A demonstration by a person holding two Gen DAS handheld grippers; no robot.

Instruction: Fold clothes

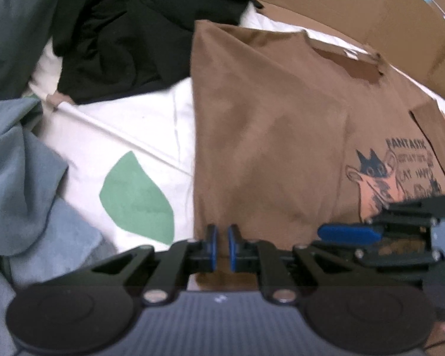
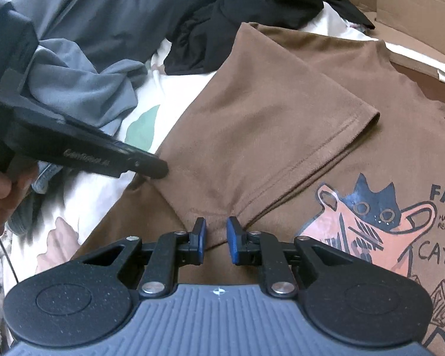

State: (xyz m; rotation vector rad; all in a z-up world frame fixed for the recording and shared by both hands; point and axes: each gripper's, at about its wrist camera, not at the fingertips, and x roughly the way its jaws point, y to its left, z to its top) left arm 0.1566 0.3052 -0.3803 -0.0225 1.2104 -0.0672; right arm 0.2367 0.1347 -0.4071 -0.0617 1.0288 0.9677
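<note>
A brown T-shirt (image 1: 267,118) (image 2: 281,136) with a cat print (image 2: 368,216) lies flat on white bedding. One sleeve (image 2: 326,118) is folded in over its chest. My left gripper (image 1: 221,246) hangs over the shirt's left edge, pads almost together, with no cloth seen pinched between them. In the right wrist view the left gripper (image 2: 160,172) touches the fold's edge with its tip. My right gripper (image 2: 216,237) sits just above the sleeve's lower corner. Its pads stand a little apart, with the shirt lying beneath them. In the left wrist view the right gripper (image 1: 350,234) lies low over the print.
A black garment (image 1: 127,35) and grey-blue clothes (image 1: 20,163) (image 2: 83,86) are heaped to the left and behind. White bedding with a green leaf (image 1: 136,195) shows beside the shirt. A cardboard box (image 1: 370,9) stands at the back right. A hand (image 2: 0,190) holds the left gripper.
</note>
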